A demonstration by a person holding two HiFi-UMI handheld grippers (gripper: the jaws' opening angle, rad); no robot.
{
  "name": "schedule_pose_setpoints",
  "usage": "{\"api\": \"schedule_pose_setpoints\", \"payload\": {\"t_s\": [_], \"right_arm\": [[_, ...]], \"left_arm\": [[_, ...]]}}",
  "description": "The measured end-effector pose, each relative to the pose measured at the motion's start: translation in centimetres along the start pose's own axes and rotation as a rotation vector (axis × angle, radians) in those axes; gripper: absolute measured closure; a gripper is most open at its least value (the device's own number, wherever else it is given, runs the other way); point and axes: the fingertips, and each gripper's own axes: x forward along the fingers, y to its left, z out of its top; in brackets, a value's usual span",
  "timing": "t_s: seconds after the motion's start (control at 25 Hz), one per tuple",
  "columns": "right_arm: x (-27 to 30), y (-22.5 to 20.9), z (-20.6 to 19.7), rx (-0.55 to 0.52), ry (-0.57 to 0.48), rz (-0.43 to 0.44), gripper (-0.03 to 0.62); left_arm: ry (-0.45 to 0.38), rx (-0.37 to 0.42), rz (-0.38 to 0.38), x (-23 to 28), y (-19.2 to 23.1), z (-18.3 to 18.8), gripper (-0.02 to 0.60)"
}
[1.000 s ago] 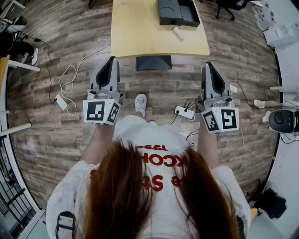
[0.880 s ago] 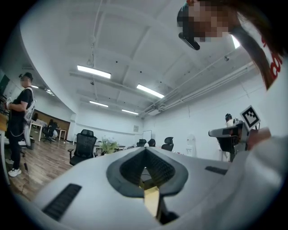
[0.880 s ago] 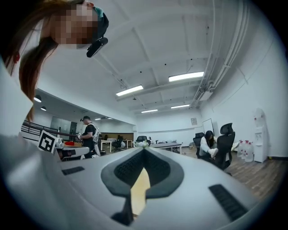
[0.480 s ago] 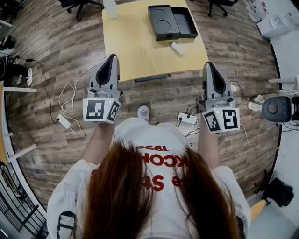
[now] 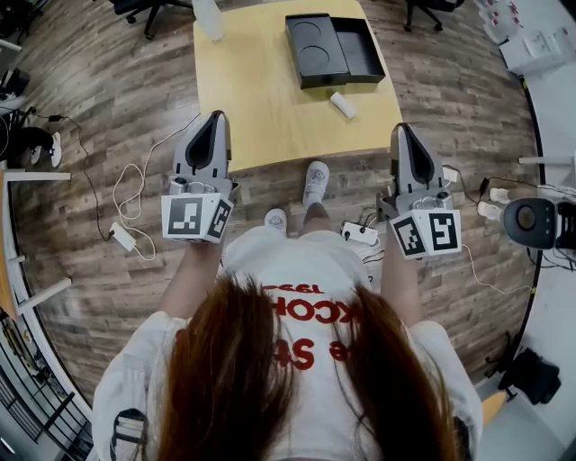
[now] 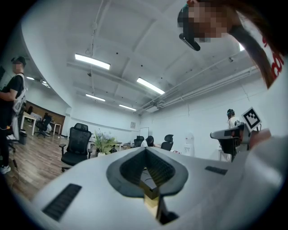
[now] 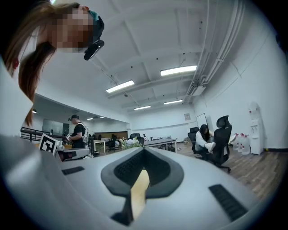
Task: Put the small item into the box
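Observation:
A black box [image 5: 331, 47] lies open in two halves at the far end of the yellow table [image 5: 261, 99]. The small item [image 5: 342, 104], a white cylinder, rests on the table just in front of the box. My left gripper [image 5: 216, 117] is shut and empty, held in the air short of the table's near left edge. My right gripper [image 5: 400, 129] is also shut and empty, off the table's near right corner. Both gripper views look out level across the office: left gripper [image 6: 145, 149], right gripper [image 7: 143, 150]. Neither shows the table.
A white object [image 5: 209, 18] stands at the table's far left corner. Cables and a power strip [image 5: 358, 234] lie on the wooden floor around my feet [image 5: 315, 183]. A round black device [image 5: 531, 221] sits at the right. Other people and office chairs [image 6: 76, 143] stand farther off.
The table, box and small item have come nearer in the head view as I step forward; one shoe now shows by the table's edge. Both grippers keep their pose, shut.

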Motion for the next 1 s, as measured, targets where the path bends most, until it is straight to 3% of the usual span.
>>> {"api": "schedule_pose_setpoints", "payload": {"t_s": [0.64, 1.0], "right_arm": [[13.5, -12.7, 3.1, -0.008, -0.032, 0.195, 0.589], [17.1, -13.3, 1.4, 0.016, 0.008, 0.254, 0.589]], "left_arm": [[-0.076, 0.048, 0.179, 14.7, -0.2, 1.6, 0.575], [-0.048, 0.039, 0.225, 16.7, 0.4, 0.1, 0.575]]}}
